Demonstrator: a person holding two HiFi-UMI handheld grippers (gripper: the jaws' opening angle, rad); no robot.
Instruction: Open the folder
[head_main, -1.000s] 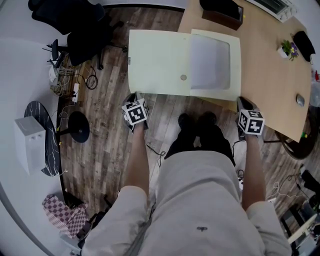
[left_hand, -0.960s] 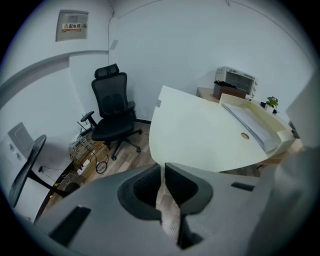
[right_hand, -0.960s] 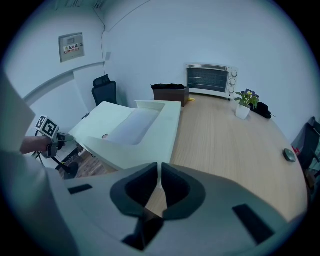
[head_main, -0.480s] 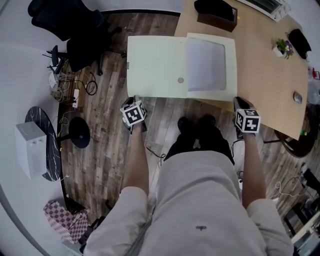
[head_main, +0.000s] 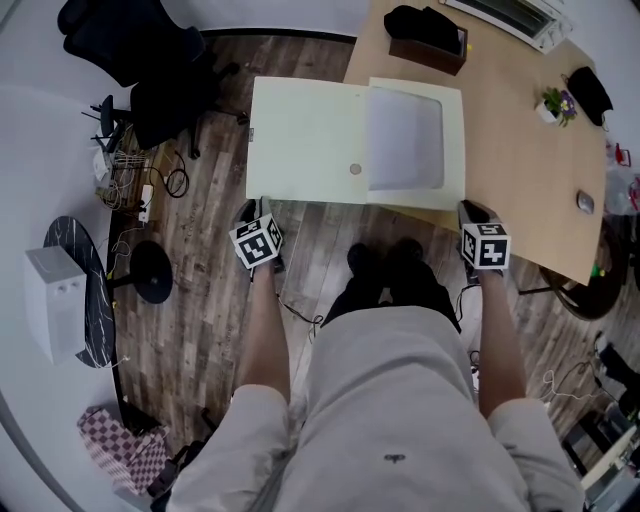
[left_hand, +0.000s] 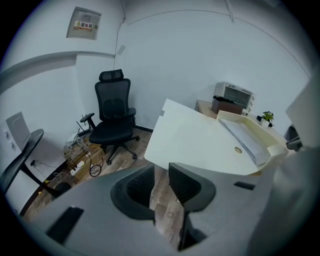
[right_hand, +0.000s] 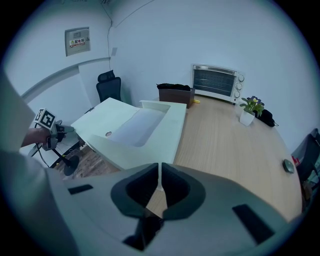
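Right gripper (right_hand: 159, 172) just closing on folder (head_main: 310, 130)

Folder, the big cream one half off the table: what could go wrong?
The left gripper has just been opening its jaws, nothing between them, so the flap of the cream card folder, hanging past the wooden table, could sag and drag it floorwards. The right gripper, jaws just closing on the folder's thin edge, might slip.

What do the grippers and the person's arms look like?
The left gripper and right gripper match: grey moulded body, black ribbed fingers, white cube with black square markers on top. No cables show on them. The forearms are bare, no sleeves in view; light shorts, black shoes.
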